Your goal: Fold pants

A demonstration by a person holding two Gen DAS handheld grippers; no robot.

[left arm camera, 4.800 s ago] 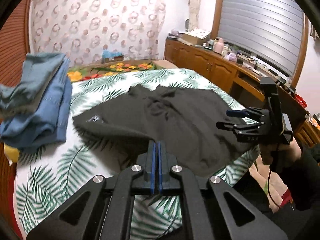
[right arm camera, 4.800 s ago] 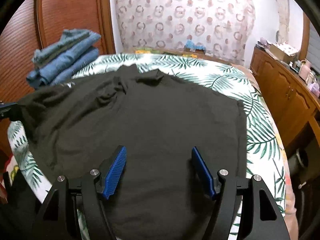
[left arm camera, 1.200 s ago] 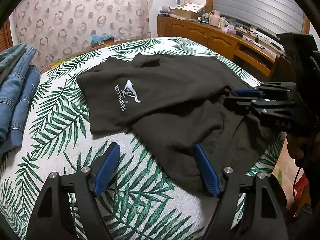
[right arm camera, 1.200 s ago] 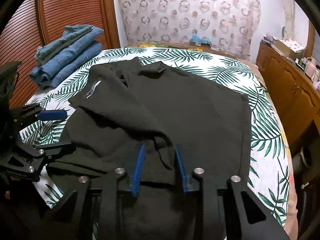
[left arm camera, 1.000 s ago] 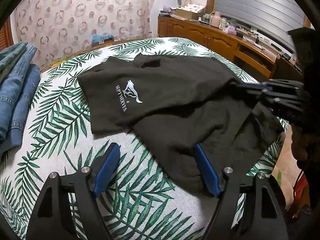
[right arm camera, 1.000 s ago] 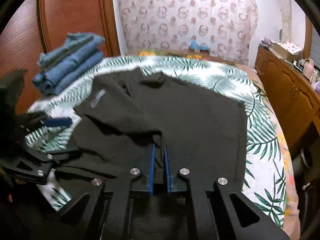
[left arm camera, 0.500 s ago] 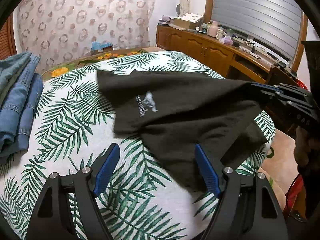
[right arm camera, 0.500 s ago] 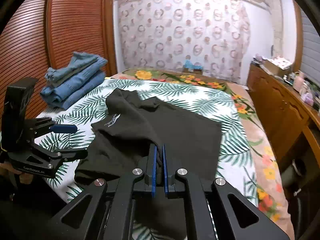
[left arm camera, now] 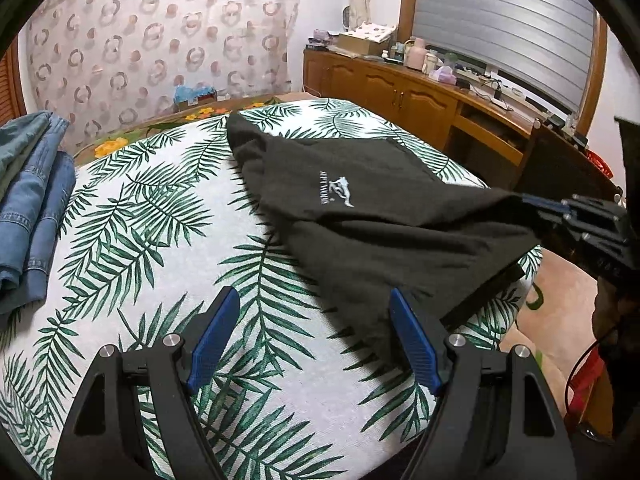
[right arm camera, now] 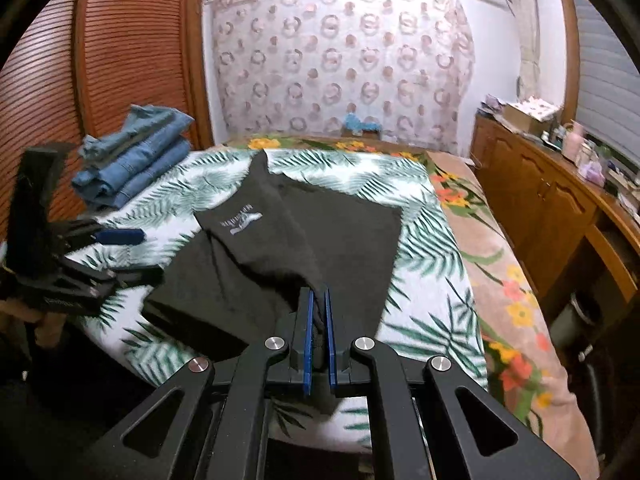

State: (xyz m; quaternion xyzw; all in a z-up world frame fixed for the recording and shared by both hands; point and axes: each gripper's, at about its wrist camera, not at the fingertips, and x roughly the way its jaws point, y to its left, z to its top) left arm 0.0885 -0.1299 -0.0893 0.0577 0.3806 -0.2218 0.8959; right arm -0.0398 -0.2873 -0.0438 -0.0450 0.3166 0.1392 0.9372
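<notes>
Black pants [left arm camera: 384, 216] [right arm camera: 296, 236] with a small white logo lie on the palm-leaf bedspread [left arm camera: 160, 220], pulled up at one near corner. That corner is pinched in my right gripper [right arm camera: 317, 300], shut on the cloth; the same gripper [left arm camera: 532, 202] shows at the right in the left wrist view, holding the fabric stretched off the bed. My left gripper [left arm camera: 316, 316] is open above the bedspread, its right finger beside the pants' near edge, nothing between the pads. The right wrist view has the left gripper [right arm camera: 132, 254] at the left.
A stack of folded blue jeans [left arm camera: 28, 200] [right arm camera: 132, 156] sits at the bed's far left by the wooden wardrobe [right arm camera: 100, 60]. A wooden cabinet [left arm camera: 420, 100] with clutter runs along the right. The bed's near edge drops to the floor [left arm camera: 560, 300].
My right gripper closed on the pants' corner and pulled it back and up toward the right, dragging the cloth across the bed. The left gripper stayed open, almost in place.
</notes>
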